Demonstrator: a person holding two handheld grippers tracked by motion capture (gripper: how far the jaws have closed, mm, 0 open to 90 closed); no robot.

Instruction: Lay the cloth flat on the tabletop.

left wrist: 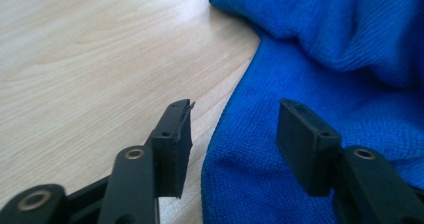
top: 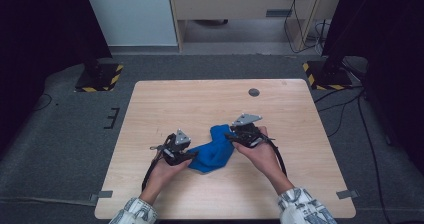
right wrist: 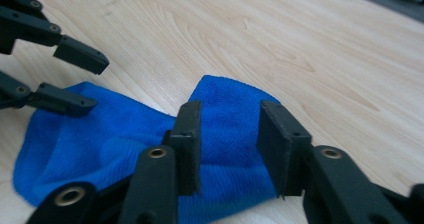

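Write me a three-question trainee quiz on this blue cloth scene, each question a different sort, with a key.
1. True or false: the blue cloth lies spread flat and smooth on the wooden table.
2. Multiple choice: in the high view, where does the left gripper sit relative to the cloth? A) at its left edge B) beyond its far end C) at the table's far corner
3. Fill in: in the right gripper view, the fabric showing between the right gripper fingers is coloured ____.

Key: 1 false, it is bunched and folded; 2 A; 3 blue.
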